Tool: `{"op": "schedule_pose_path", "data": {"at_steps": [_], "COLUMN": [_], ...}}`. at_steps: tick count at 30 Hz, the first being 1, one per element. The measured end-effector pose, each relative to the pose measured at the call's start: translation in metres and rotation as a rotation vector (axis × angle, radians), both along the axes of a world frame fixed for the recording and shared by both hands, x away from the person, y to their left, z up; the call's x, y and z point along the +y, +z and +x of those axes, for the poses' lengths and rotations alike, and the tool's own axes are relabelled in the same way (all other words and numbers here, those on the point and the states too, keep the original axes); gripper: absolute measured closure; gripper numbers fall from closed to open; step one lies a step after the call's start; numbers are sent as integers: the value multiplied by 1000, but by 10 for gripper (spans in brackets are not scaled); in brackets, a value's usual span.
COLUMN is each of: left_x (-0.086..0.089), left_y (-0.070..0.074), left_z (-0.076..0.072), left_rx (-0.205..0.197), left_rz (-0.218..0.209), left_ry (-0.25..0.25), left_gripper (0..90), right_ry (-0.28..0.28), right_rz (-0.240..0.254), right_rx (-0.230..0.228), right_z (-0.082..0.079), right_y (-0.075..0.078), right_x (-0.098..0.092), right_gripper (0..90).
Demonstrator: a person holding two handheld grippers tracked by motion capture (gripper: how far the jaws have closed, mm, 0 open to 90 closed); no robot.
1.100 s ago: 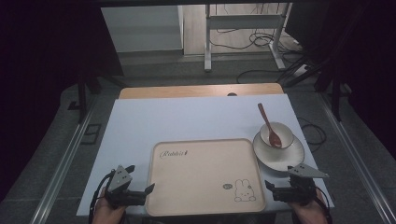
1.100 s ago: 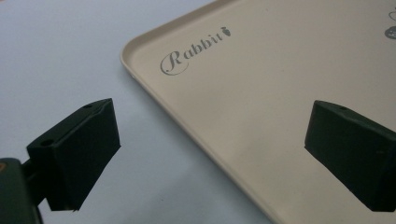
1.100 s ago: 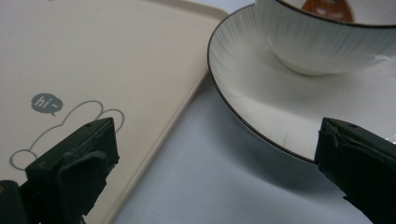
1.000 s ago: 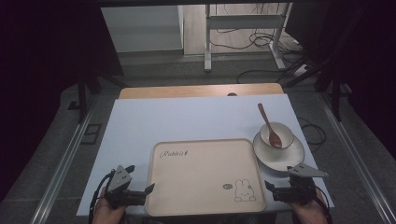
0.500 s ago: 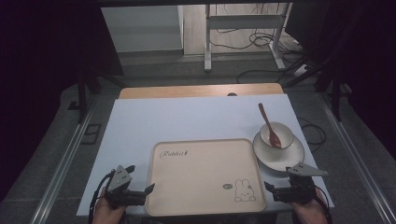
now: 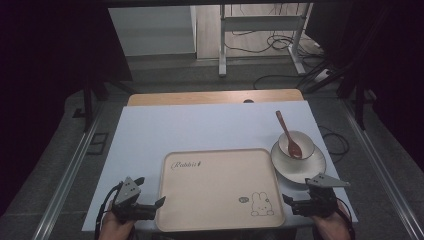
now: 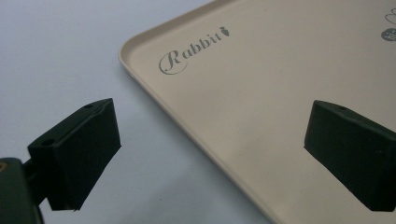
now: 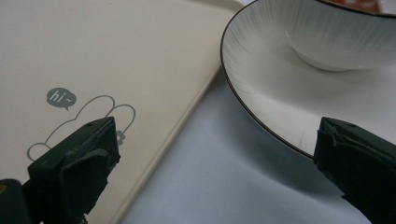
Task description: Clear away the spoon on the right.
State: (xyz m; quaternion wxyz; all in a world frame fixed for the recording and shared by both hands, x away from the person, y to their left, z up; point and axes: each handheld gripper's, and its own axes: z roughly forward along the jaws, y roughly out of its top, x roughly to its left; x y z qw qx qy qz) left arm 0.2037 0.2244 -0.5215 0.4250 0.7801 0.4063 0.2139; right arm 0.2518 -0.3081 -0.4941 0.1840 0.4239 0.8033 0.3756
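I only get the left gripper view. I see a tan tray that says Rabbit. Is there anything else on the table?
Observer: Yes. A white round ceramic plate lies just right of the beige rectangular tray.
Operator: Is anything on the plate?
Observer: A white bowl, with a brown wooden spoon leaning in it.
Operator: Where's my other tool?
Observer: The right tool is open at the tray's near right corner. One jaw is over the bunny drawing, the other over the plate's rim.
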Motion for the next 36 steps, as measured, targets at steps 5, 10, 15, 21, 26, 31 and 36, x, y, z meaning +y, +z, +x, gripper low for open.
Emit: {"op": "schedule_pose_path", "data": {"at_steps": [5,10,15,21,26,31,36], "left_x": [0,0,-1,-1,-1,-1,-1], "left_y": [0,0,0,0,0,0,0], "left_z": [0,0,0,0,0,1,1], "left_rx": [0,0,-1,1,3,3,4], "left_rz": [0,1,4,9,5,5,7], "left_ry": [1,2,3,3,5,5,5], "left_gripper": [33,33,33,33,33,33,33], "right_ry": [4,8,14,22,28,27,35], "right_rz": [-5,-5,8,10,12,3,-1], "right_rx": [-16,-28,-41,-44,-41,-50,-45], "right_z": [3,7,10,16,21,28,36], "right_y": [4,8,11,18,25,32,36], "right_x": [3,3,4,4,7,11,11], "right_gripper": [0,0,0,0,0,0,0]}}
